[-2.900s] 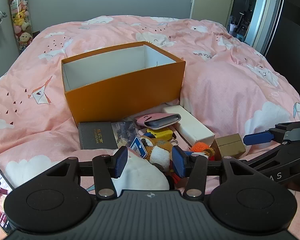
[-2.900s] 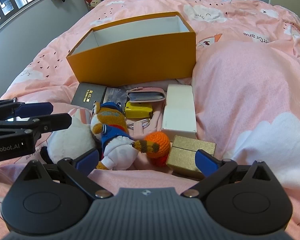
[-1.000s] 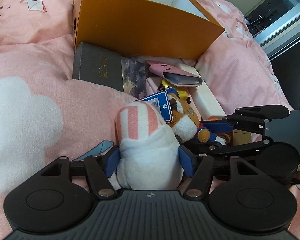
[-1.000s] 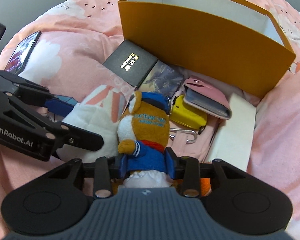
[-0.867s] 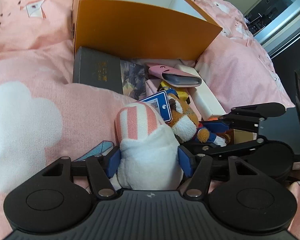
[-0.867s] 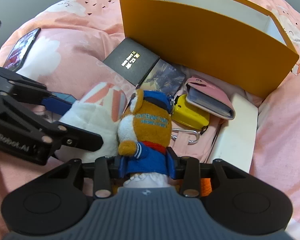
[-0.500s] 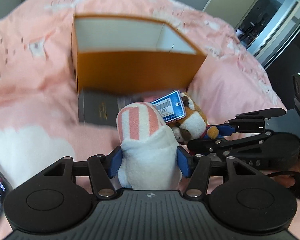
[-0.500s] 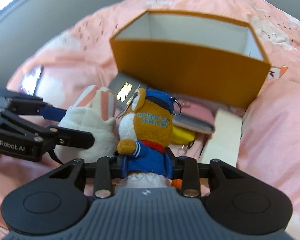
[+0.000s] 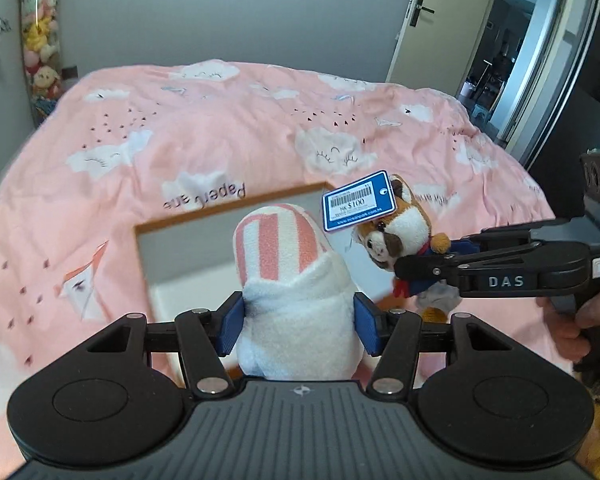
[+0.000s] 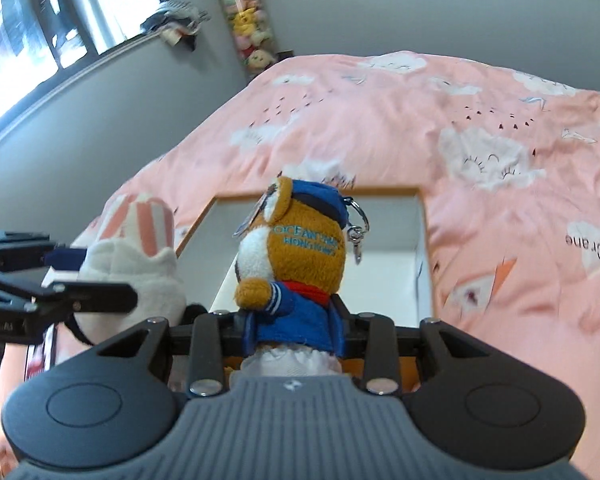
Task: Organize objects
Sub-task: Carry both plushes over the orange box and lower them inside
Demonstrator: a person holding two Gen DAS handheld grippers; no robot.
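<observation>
Both soft toys hang in the air just near of the open box (image 9: 156,248) on the pink bed (image 9: 220,128); its visible inside looks empty, so nothing seems packed yet. The left gripper (image 9: 299,322), spread wide, pinches the white rabbit (image 9: 296,280). To its right, the right gripper (image 10: 296,326), jaws narrower, clamps the brown bear (image 10: 300,264) by its blue coat. Both drops into the box remain
</observation>
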